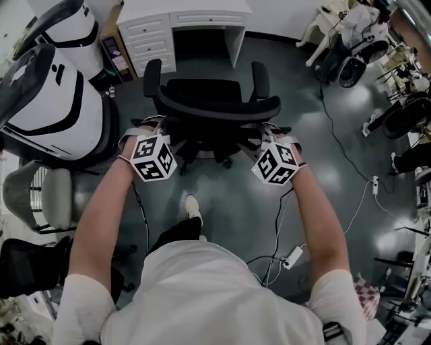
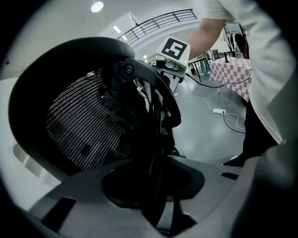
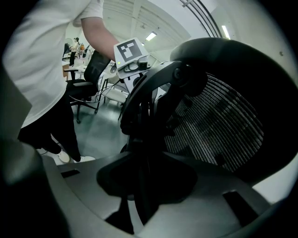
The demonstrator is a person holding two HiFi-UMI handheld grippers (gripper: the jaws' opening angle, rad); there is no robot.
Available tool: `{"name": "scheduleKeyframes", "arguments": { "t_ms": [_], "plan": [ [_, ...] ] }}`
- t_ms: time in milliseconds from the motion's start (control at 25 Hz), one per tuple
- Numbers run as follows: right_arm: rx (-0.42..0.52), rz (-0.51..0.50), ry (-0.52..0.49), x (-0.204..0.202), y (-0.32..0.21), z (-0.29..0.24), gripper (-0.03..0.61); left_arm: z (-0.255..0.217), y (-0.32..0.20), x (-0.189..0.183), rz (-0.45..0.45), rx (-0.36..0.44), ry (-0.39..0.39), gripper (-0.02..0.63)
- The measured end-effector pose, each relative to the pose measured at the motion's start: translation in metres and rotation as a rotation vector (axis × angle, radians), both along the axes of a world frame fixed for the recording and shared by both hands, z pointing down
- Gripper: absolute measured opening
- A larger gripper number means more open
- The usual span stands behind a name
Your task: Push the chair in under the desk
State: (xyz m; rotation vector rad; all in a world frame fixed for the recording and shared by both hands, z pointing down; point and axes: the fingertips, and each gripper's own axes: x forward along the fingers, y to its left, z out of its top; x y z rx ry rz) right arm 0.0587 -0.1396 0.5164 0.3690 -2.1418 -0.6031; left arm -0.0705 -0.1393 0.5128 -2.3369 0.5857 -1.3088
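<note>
A black mesh-backed office chair (image 1: 202, 91) stands on the grey floor, its backrest (image 1: 219, 108) toward me and its seat facing the white desk (image 1: 195, 15). The seat is outside the desk's kneehole. My left gripper (image 1: 156, 127) is shut on the backrest's left edge. My right gripper (image 1: 268, 129) is shut on its right edge. In the left gripper view the dark backrest rim (image 2: 153, 116) runs between the grey jaws of the left gripper (image 2: 153, 186), beside the mesh (image 2: 88, 125). In the right gripper view the right gripper (image 3: 144, 181) clasps the rim (image 3: 144, 116) the same way.
White desk drawers (image 1: 151, 37) flank the kneehole on the left. Large white-and-black machines (image 1: 47, 101) and a grey chair (image 1: 40, 195) crowd the left side. Cables and a power strip (image 1: 293, 256) lie on the floor behind the chair. More chairs (image 1: 404, 121) stand at right. My foot (image 1: 193, 207) is behind the chair.
</note>
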Motion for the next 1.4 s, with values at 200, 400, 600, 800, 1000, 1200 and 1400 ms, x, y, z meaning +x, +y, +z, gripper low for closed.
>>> {"name": "scheduleKeyframes", "arguments": {
  "t_ms": [200, 400, 600, 800, 1000, 1200, 1400],
  "plan": [
    [0.003, 0.005, 0.002, -0.001, -0.035, 0.0, 0.121, 0.0, -0.034, -0.001, -0.003, 0.0, -0.002, 0.136],
    [0.0, -0.006, 0.003, 0.001, -0.064, -0.001, 0.121, 0.0, -0.062, 0.001, -0.013, -0.025, -0.006, 0.132],
    [-0.01, -0.006, 0.002, 0.004, -0.097, -0.001, 0.121, 0.0, -0.094, 0.004, -0.017, -0.025, -0.008, 0.13],
    [-0.011, -0.002, -0.005, 0.01, -0.123, -0.003, 0.121, -0.002, -0.119, 0.01, -0.014, -0.028, -0.012, 0.13],
    [0.006, -0.012, -0.011, 0.013, -0.143, -0.003, 0.121, -0.002, -0.138, 0.013, -0.019, -0.025, -0.011, 0.13],
    [0.019, -0.021, -0.014, 0.017, -0.158, -0.001, 0.121, 0.0, -0.154, 0.016, -0.024, -0.027, -0.01, 0.13],
    [0.004, -0.031, -0.012, 0.021, -0.177, -0.001, 0.121, 0.0, -0.172, 0.021, -0.037, -0.033, -0.011, 0.13]
  ]
}}
